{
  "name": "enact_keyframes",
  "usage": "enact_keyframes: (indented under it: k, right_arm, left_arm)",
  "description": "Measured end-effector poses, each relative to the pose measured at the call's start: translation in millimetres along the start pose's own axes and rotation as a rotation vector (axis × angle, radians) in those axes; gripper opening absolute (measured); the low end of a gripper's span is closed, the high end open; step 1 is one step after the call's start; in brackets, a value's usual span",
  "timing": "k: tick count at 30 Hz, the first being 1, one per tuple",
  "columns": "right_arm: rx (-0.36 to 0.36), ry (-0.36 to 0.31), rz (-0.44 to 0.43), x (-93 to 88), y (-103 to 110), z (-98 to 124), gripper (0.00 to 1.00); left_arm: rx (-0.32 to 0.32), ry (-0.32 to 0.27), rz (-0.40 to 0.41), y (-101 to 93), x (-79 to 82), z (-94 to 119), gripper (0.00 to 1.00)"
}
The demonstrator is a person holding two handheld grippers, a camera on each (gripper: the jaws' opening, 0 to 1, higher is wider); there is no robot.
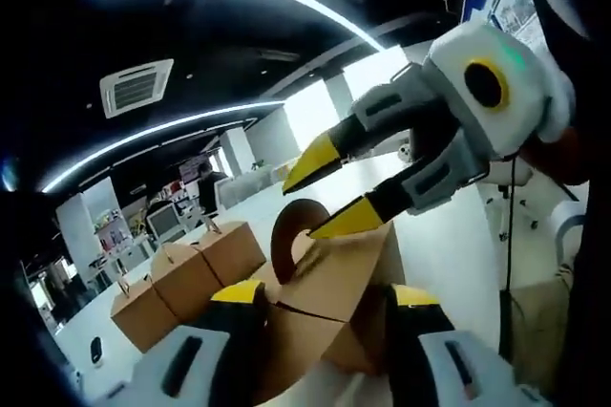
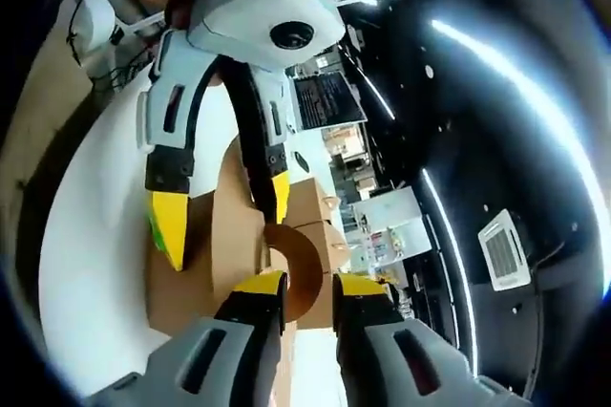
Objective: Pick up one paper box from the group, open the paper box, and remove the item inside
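Box (image 1: 329, 297) held up off the white tabletop (image 1: 449, 254), left gripper (image 1: 325, 326) fingers clamped on its sides to steady it, right gripper (image 2: 307, 300) fingers pinched on the curved flap (image 2: 304, 268), likely to pull it open; spare boxes (image 1: 186, 278) far left.

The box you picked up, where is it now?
The paper box is held up between the left gripper jaws, while the right gripper pinches its curved handle. The other boxes sit on the white table.
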State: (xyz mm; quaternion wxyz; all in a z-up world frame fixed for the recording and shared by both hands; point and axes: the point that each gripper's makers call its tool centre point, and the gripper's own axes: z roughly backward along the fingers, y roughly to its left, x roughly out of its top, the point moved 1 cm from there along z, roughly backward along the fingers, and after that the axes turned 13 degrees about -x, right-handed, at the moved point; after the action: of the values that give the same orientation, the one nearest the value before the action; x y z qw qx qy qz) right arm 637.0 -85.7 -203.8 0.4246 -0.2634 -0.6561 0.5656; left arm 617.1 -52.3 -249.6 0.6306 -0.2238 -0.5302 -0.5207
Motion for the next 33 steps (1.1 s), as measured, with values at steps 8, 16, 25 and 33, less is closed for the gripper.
enact_keyframes:
  k: [8,16,25,33]
  right_arm:
    - [-0.034,-0.006,-0.007,3.4,-7,2,0.2]
    - [-0.035,-0.019,0.007,5.7,-4,9,0.15]
    - [-0.042,-0.021,0.007,1.2,-1,12,0.14]
    - [-0.014,-0.007,-0.044,-2.4,-3,7,0.13]
  left_arm:
    - [0.0,0.01,-0.013,0.1,-0.6,1,0.52]
    - [0.004,0.012,-0.016,0.5,0.2,-1,0.52]
    - [0.001,0.016,-0.021,-1.7,0.9,-5,0.51]
    - [-0.001,0.02,-0.025,-2.5,0.2,-4,0.51]
